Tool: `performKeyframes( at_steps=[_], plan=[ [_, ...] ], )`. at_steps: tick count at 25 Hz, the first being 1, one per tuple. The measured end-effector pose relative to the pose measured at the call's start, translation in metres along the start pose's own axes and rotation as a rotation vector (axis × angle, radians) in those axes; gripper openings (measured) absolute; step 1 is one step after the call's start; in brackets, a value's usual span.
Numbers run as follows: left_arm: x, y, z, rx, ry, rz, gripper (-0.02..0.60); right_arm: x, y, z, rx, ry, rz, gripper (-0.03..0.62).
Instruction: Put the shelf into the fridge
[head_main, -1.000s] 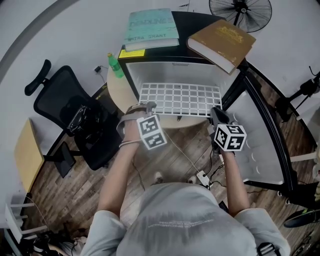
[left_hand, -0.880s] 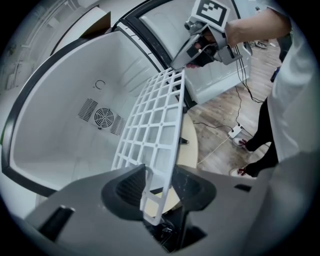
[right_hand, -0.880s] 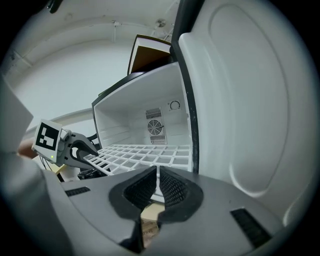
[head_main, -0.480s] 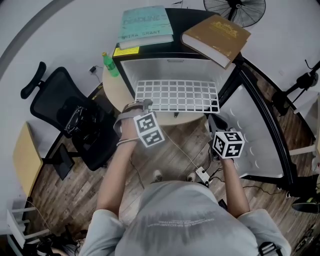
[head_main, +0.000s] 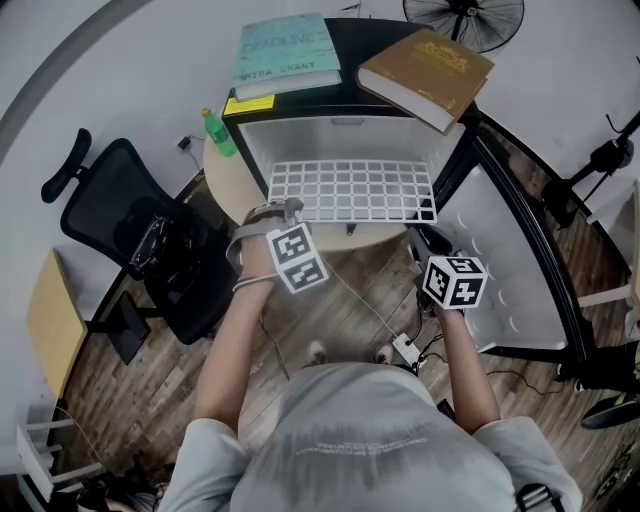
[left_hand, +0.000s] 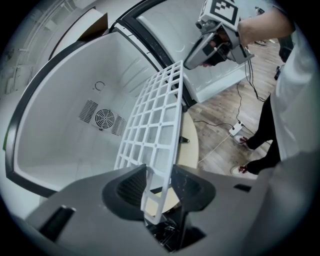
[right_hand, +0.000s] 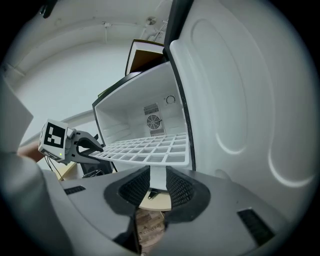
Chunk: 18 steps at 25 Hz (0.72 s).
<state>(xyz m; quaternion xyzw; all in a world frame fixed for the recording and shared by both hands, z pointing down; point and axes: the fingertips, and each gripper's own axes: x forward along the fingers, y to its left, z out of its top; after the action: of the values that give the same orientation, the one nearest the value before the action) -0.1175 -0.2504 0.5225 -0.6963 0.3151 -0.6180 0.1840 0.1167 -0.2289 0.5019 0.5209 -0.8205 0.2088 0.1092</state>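
While one white grid shelf is kept level, partway inside one open fridge, two grippers are seen at its front edge.
The left gripper is clamped on the shelf's near left corner. The right gripper's jaws have just been opening and are spread, with the shelf's right front edge between them, unpressed. Two books are seen beyond, on the fridge top.

White plastic grid shelf, square lattice. Black-framed fridge, white inside. Teal hardback book; tan-brown hardback book; green plastic bottle; black office chair; brown plank floor.
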Motion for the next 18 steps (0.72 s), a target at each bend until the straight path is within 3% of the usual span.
performKeyframes(
  at_steps=[18],
  plan=[
    [0.011, 0.022, 0.005, -0.03, -0.013, 0.034, 0.147, 0.019, -0.01, 0.021, 0.086, -0.028, -0.042, 0.117]
  ],
)
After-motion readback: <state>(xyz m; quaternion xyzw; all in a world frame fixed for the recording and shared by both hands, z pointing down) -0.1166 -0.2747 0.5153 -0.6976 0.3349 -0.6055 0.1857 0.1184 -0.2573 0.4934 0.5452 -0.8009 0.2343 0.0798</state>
